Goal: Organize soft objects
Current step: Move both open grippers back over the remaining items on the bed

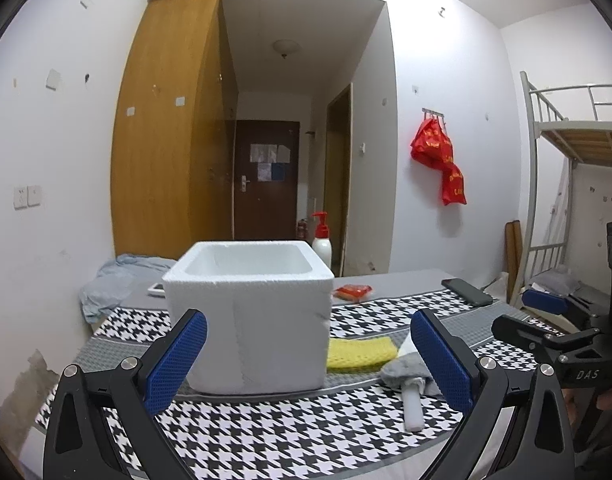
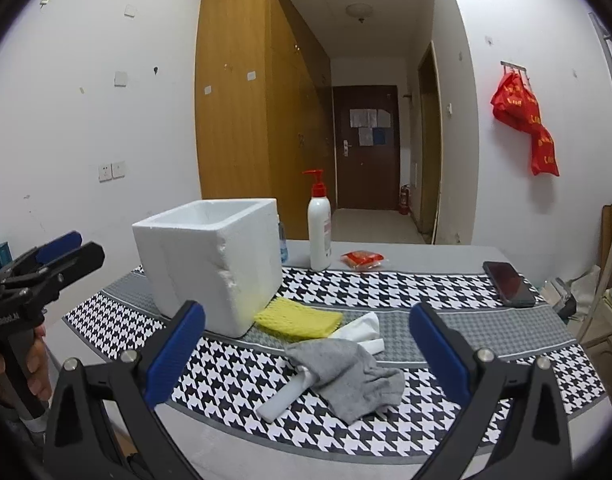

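L gripper [image 1: 308, 364] apart, R gripper [image 2: 306, 354] apart w/ nothing held, grey sock [image 2: 346, 376] by foam box [image 2: 210, 260]

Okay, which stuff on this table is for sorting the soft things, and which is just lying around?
For the job: foam box, yellow sponge cloth, grey sock, white foam pieces, both open grippers.

Lying about: pump bottle, phone, red packet, blue cloth.

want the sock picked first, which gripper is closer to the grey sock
Right. The right gripper faces the grey sock, which lies just ahead between its open fingers. The left gripper faces the foam box, with the sock off to its right.
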Demonstrator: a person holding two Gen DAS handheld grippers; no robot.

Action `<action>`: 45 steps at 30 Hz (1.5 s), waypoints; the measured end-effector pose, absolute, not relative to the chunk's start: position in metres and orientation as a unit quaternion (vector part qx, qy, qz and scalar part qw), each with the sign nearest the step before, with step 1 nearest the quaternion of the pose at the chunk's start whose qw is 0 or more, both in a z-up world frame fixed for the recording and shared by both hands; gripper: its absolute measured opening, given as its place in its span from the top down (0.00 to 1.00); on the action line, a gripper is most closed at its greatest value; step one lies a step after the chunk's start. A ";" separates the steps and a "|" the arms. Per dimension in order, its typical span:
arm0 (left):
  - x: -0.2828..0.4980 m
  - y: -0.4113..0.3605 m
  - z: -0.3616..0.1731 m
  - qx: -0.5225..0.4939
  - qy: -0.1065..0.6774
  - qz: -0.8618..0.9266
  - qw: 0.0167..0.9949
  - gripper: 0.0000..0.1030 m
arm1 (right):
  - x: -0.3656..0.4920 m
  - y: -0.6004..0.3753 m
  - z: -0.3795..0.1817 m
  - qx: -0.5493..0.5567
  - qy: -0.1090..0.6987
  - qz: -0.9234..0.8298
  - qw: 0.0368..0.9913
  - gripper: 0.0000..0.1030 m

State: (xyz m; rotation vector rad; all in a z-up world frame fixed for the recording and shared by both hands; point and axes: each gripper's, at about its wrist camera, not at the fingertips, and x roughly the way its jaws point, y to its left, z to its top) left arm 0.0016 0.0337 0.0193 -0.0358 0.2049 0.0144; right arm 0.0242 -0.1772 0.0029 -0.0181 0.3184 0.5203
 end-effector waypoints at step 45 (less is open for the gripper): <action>0.053 -0.018 -0.056 -0.008 0.210 -0.103 0.972 0.01 | 0.063 -0.209 -0.060 -0.014 0.238 0.238 0.941 0.00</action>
